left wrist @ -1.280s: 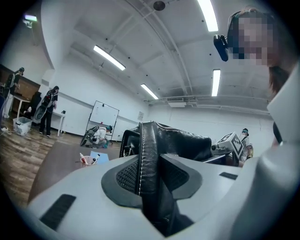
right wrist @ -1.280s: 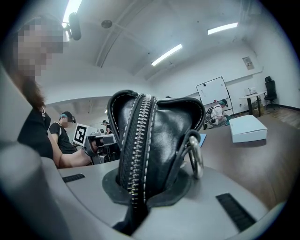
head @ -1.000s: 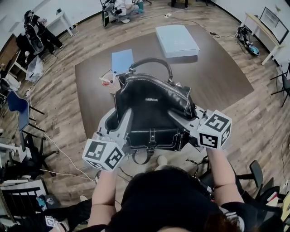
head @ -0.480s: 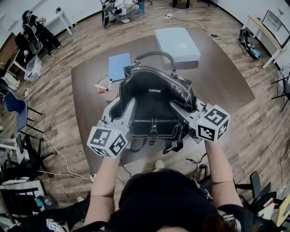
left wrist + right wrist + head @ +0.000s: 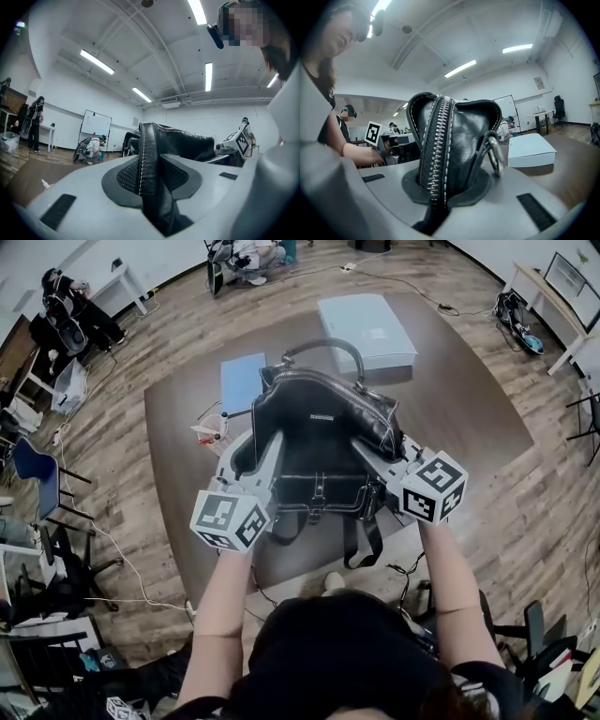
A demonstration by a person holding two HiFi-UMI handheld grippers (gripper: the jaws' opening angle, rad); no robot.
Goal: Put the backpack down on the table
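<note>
Left gripper (image 5: 152, 176), right gripper (image 5: 443, 187) — backpack (image 5: 319, 446) underside hidden

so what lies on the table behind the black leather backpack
Beyond the black leather backpack, a flat white box and a light blue flat pad lie on the brown table. The tabletop directly beneath the backpack is covered from view.

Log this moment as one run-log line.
left claw: shut on backpack side | right claw: shut on backpack at zipper | backpack: upright, over table near edge, straps hanging | set down: cannot tell
</note>
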